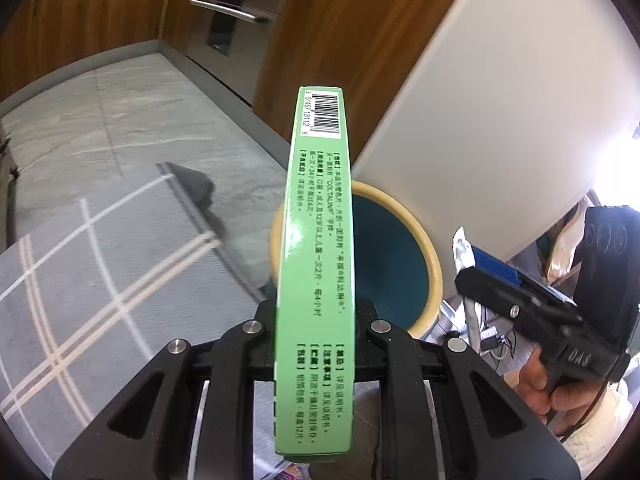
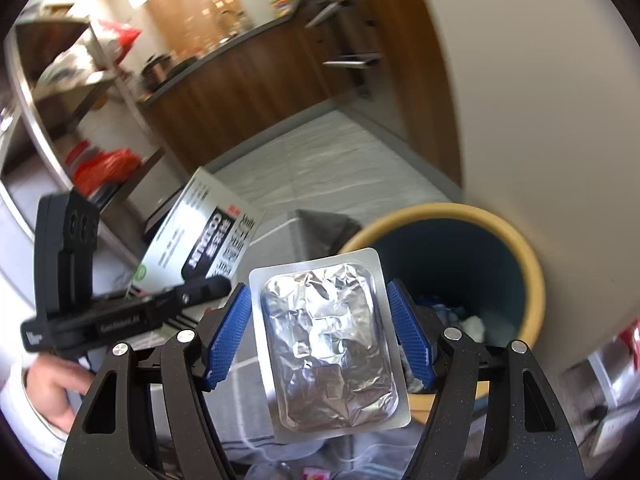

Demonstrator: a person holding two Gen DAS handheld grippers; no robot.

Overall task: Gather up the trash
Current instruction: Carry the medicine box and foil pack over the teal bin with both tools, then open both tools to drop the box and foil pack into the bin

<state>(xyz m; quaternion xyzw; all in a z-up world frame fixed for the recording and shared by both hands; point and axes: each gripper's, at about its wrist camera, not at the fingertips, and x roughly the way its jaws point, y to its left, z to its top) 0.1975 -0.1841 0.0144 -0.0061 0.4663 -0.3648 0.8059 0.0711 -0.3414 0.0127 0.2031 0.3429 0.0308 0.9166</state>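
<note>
Your left gripper [image 1: 314, 328] is clamped on a green medicine box [image 1: 316, 264], holding it edge-up so its narrow printed side and barcode face the left wrist camera. The box runs forward along the fingers, and its far half crosses in front of the trash bin [image 1: 400, 248], a round dark-blue tub with a yellow rim that stands on the floor against the white wall panel [image 1: 500, 120]. A grey rug with white stripes [image 1: 100, 272] lies to the left of the bin.

Your right gripper [image 2: 320, 332] carries a silver foil blister pack [image 2: 332, 348], foil side toward the camera. The blue pads [image 2: 230, 332] sit close on either side of it; the pack looks pinched between them, though the contact points are hard to make out. The pack hangs just in front of the bin [image 2: 532, 280], near its rim, and some scraps already lie in the bottom. In the same view, the left gripper [image 2: 208, 288] is just to the left, holding the box [image 2: 200, 236].
</note>
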